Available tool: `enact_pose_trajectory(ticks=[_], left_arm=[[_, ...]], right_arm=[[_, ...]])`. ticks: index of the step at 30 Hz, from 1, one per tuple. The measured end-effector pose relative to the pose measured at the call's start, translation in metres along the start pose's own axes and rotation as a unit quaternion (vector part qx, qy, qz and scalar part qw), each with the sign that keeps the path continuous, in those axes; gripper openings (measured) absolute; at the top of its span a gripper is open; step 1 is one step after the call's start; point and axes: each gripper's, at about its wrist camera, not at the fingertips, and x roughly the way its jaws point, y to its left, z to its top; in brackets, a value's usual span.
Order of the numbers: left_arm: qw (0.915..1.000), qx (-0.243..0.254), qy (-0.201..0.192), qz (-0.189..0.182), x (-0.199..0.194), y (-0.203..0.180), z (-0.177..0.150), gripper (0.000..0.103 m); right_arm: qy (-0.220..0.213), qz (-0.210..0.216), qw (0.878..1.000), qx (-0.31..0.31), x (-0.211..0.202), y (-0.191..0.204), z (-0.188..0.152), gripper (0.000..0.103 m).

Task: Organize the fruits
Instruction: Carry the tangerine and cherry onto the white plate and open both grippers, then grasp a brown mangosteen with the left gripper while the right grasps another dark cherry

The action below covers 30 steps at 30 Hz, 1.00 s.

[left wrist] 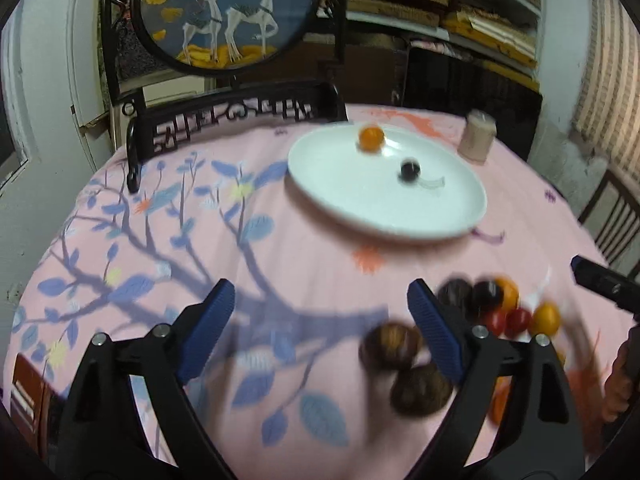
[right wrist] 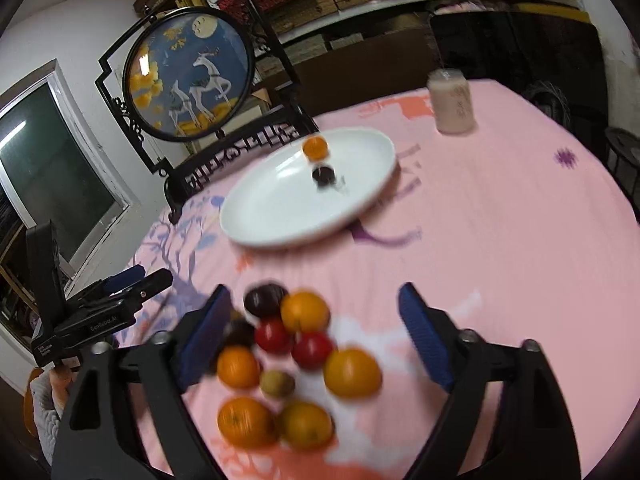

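Note:
A white oval plate (left wrist: 340,184) (right wrist: 280,212) lies on the pink tablecloth, holding one orange (left wrist: 371,138) (right wrist: 315,148) and one dark fruit (left wrist: 410,169) (right wrist: 323,175). A loose pile of oranges (right wrist: 352,372), red fruits (right wrist: 312,350) and dark fruits (right wrist: 265,300) lies on the cloth nearer me. My left gripper (left wrist: 322,320) is open and empty, with two dark fruits (left wrist: 390,346) just inside its right finger. My right gripper (right wrist: 316,324) is open over the pile, holding nothing. The left gripper also shows in the right wrist view (right wrist: 132,280).
A beige cylindrical jar (left wrist: 478,136) (right wrist: 452,102) stands behind the plate at the right. A black-framed round deer screen (left wrist: 224,12) (right wrist: 188,76) stands at the table's far left edge. The right gripper's tip (left wrist: 600,280) shows at the left view's right edge.

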Motion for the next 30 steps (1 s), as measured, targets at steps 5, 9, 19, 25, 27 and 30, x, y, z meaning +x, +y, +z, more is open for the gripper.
enact_pose_trajectory(ticks=[5, 9, 19, 25, 27, 30], left_arm=[[0.9995, 0.022, 0.021, 0.007, 0.007, -0.009, -0.01, 0.092], [0.9987, 0.04, 0.032, 0.003, 0.015, -0.018, -0.015, 0.092], [0.9933, 0.09, 0.042, 0.06, 0.036, -0.02, -0.018, 0.101], [0.9928, 0.051, 0.046, 0.098, 0.04, 0.007, -0.013, 0.101], [0.993, 0.053, 0.05, 0.093, 0.04, 0.003, -0.015, 0.101], [0.9921, 0.072, 0.063, 0.082, 0.045, -0.006, -0.018, 0.101]], right_arm=[[0.008, -0.001, 1.0, 0.024, -0.004, -0.008, -0.009, 0.092], [0.009, -0.003, 0.999, 0.031, -0.004, -0.011, -0.009, 0.092], [0.014, -0.009, 0.999, 0.039, -0.001, -0.015, -0.008, 0.092], [0.006, -0.008, 0.999, 0.048, -0.004, -0.02, -0.007, 0.092], [0.005, -0.007, 0.999, 0.046, -0.004, -0.02, -0.008, 0.092], [0.004, -0.004, 0.999, 0.042, -0.004, -0.018, -0.008, 0.092]])
